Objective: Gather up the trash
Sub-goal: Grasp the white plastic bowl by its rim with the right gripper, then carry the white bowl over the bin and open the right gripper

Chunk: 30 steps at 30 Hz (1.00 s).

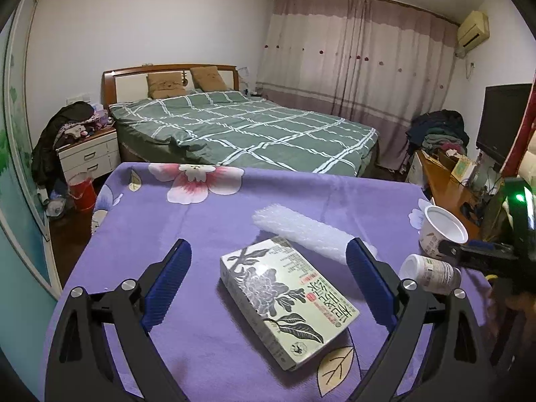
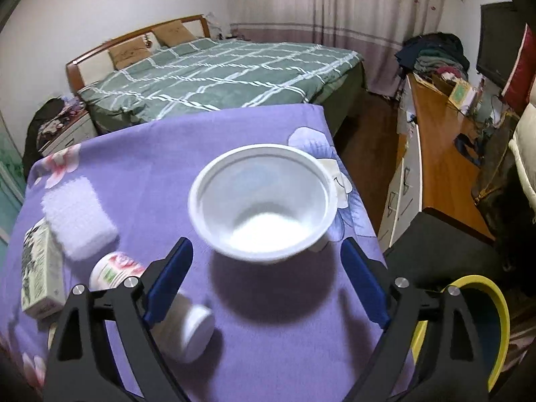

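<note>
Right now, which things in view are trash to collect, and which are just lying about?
Job:
white cup
white bottle
tea box
bubble wrap
yellow-rimmed bin, probably

Lying about:
bed
clothes pile
TV
red bucket

In front of me a white plastic bowl [image 2: 263, 201] stands empty on the purple flowered worktop [image 2: 160, 154], mouth up, near the right edge. To its left a small white bottle [image 2: 192, 330] lies on its side, cap toward me. Beside that sits a round tub [image 2: 112, 269] with a pink and green label (blurred). Farther left, a printed flat box [image 1: 288, 299] lies face up, a roll of bubble wrap [image 1: 301, 231] just behind it.
</note>
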{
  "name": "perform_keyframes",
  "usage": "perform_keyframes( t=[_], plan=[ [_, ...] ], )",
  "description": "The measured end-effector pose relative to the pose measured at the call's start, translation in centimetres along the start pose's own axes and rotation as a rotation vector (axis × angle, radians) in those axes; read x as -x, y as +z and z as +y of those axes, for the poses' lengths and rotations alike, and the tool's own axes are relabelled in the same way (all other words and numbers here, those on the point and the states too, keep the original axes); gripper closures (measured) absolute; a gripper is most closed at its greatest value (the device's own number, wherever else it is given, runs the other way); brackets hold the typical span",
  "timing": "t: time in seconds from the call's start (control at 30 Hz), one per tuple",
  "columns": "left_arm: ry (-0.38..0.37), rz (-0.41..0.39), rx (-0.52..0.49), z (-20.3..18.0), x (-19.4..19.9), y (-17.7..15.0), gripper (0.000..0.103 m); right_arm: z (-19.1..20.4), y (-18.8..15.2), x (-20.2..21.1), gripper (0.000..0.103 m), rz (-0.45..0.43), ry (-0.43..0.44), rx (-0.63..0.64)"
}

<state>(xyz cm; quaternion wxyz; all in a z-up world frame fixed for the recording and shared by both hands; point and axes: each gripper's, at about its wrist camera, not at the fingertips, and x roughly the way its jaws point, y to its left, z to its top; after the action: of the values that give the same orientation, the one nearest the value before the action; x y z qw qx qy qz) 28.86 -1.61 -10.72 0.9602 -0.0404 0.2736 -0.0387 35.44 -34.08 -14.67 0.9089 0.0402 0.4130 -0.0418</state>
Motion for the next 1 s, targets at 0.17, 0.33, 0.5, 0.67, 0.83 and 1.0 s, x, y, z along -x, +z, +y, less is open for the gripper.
perform_keyframes(
  t=[0.17,0.33,0.5,0.67,0.83,1.0],
  plan=[
    [-0.004,0.001,-0.007,-0.2,0.0,0.0,0.011,-0.1,0.7,-1.8,0.018,0.020,-0.027,-0.026],
    [-0.002,0.004,0.003,-0.3,0.0,0.0,0.011,0.0,1.2,-2.6,0.019,0.007,-0.033,-0.043],
    [-0.001,0.006,-0.004,-0.5,-0.1,-0.1,0.011,0.0,1.1,-2.5,0.027,-0.009,-0.034,-0.044],
    [0.001,0.008,-0.006,-0.5,-0.2,-0.1,0.011,-0.4,1.1,-1.6,0.027,-0.017,-0.030,-0.053],
    [0.004,0.011,-0.008,-0.6,-0.4,-0.2,0.011,-0.9,0.9,0.5,0.027,-0.032,-0.012,-0.057],
    [0.011,0.019,-0.021,-0.8,-0.6,-0.4,0.011,-2.7,-0.8,3.8,0.027,-0.060,0.007,-0.075]
  ],
)
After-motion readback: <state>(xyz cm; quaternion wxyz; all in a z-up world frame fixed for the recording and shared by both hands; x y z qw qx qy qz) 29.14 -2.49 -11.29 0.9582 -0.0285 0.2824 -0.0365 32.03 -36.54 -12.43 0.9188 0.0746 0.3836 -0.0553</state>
